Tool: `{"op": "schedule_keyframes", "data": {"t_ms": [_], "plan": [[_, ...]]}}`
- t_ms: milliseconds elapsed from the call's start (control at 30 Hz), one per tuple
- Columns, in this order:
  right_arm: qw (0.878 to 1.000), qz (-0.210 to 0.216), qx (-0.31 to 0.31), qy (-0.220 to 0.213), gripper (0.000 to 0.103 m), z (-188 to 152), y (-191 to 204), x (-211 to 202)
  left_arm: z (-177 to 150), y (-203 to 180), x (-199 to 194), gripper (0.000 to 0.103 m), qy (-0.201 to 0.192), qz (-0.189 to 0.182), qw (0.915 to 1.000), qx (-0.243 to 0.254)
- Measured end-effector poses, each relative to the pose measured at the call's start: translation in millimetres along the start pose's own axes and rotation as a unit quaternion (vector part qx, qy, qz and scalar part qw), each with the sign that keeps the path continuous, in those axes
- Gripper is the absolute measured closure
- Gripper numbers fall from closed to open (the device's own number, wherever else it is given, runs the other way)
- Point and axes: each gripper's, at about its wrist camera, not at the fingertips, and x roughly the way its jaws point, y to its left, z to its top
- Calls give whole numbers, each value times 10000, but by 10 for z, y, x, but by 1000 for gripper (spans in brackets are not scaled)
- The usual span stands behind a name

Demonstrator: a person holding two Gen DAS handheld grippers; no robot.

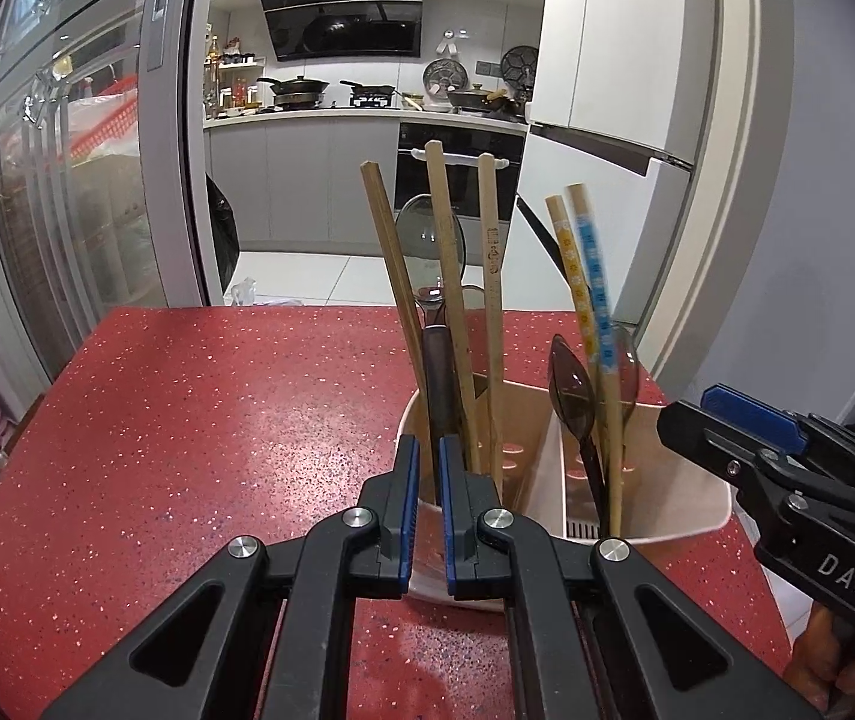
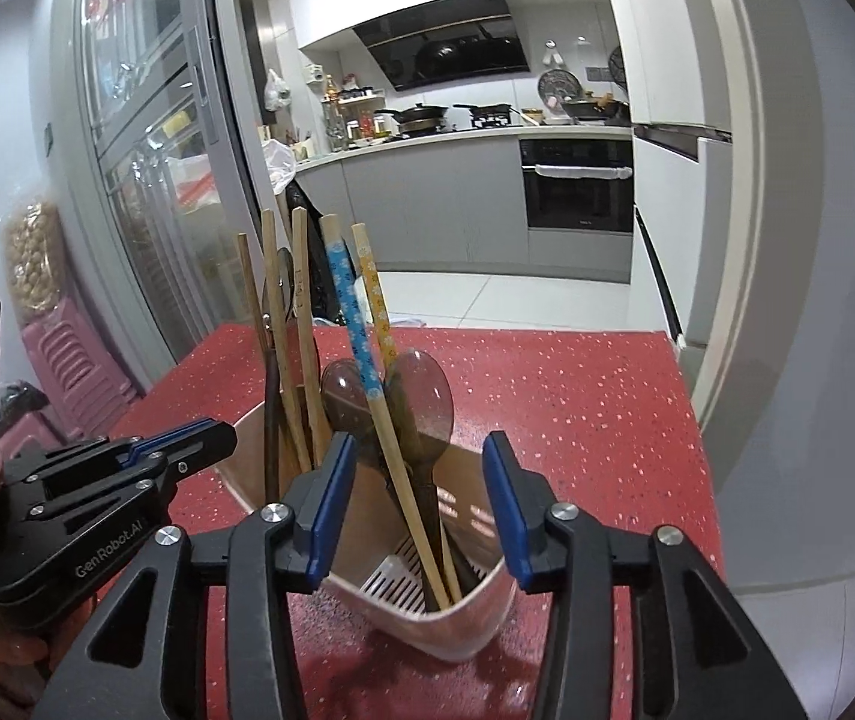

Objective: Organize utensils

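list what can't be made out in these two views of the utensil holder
- Left wrist view: the holder's near left wall sits behind the left hand-held gripper, so any grip on it is unclear.
- Left wrist view: the blue patterned chopstick is motion-blurred.
- Right wrist view: the holder's left compartment floor is hidden by its wall.
- Both views: stove pans too small.

A cream utensil holder (image 2: 463, 630) stands on the red table, wooden chopsticks (image 1: 490, 276) upright in one compartment, patterned chopsticks (image 2: 361, 336) and dark spoons (image 2: 421, 402) in another.
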Motion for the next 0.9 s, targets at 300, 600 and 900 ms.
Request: {"op": "schedule_keyframes", "data": {"t_ms": [300, 600, 900], "plan": [[9988, -234, 362, 222, 45, -110, 57, -182, -140, 59, -180, 71, -53, 10, 10000, 64], [9972, -542, 420, 287, 38, -276, 206, -348, -306, 147, -266, 71, 57, 42, 10000, 56], [9955, -664, 568, 356, 36, -344, 214, -450, -429, 209, -348, 71, 133, -14, 9999, -5]]}}
